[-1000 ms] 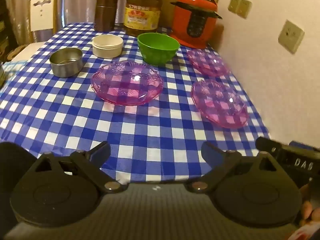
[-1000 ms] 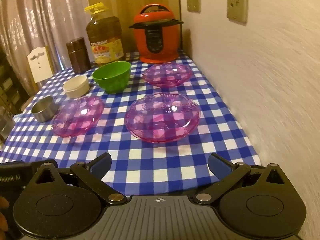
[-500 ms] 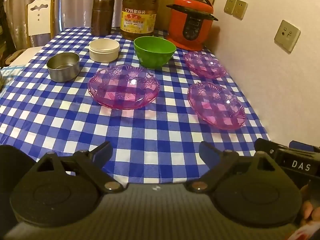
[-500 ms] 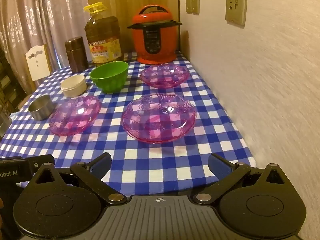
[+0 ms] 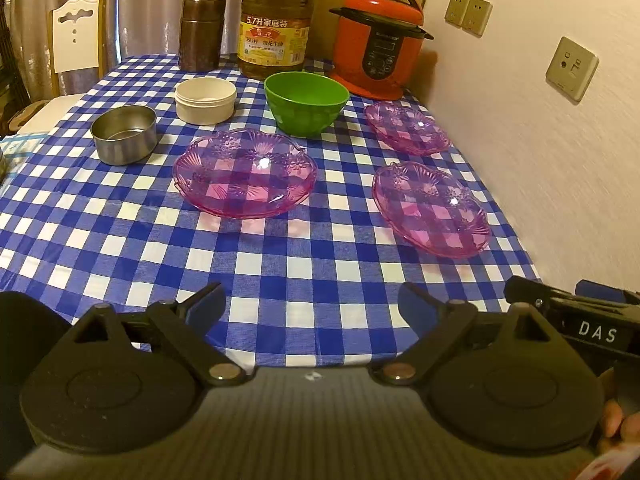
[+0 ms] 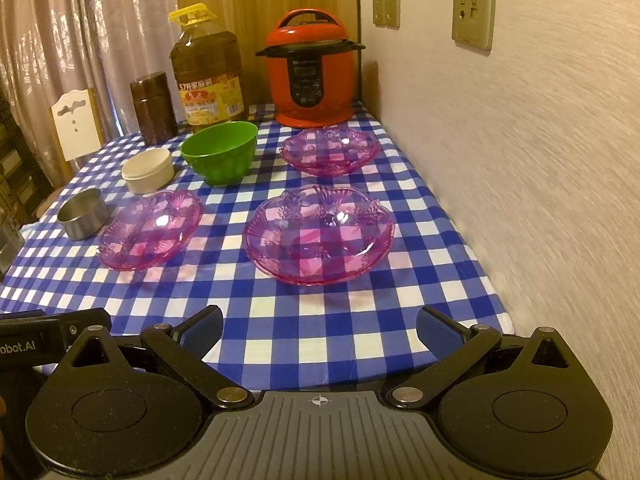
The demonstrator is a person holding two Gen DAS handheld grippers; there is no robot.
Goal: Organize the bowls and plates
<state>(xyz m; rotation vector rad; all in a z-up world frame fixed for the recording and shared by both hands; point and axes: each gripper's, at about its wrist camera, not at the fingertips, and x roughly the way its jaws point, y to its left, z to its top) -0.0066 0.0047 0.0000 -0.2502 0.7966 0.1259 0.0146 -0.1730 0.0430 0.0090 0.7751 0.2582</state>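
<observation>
Blue-and-white checked tablecloth (image 5: 280,264) covers a table set against a pale wall at right, with curtains behind. Left to right in the left wrist view: a steel tin (image 5: 124,134), a cream round container (image 5: 205,100), a green bowl (image 5: 306,102), and three transparent pink plates, all apart from one another: the left plate (image 5: 245,172) in front of the bowl, the far plate (image 5: 407,128) near the wall, and the near plate (image 5: 431,209) in front of it. Behind stand a brown canister (image 5: 201,34), an oil bottle (image 5: 276,24) and a red pressure cooker (image 5: 378,42). Left gripper (image 5: 312,306) hovers over the table's near edge, fingers spread, holding nothing. Right gripper (image 6: 319,326) likewise hovers at the near edge, spread and empty, facing the near plate (image 6: 319,234).
</observation>
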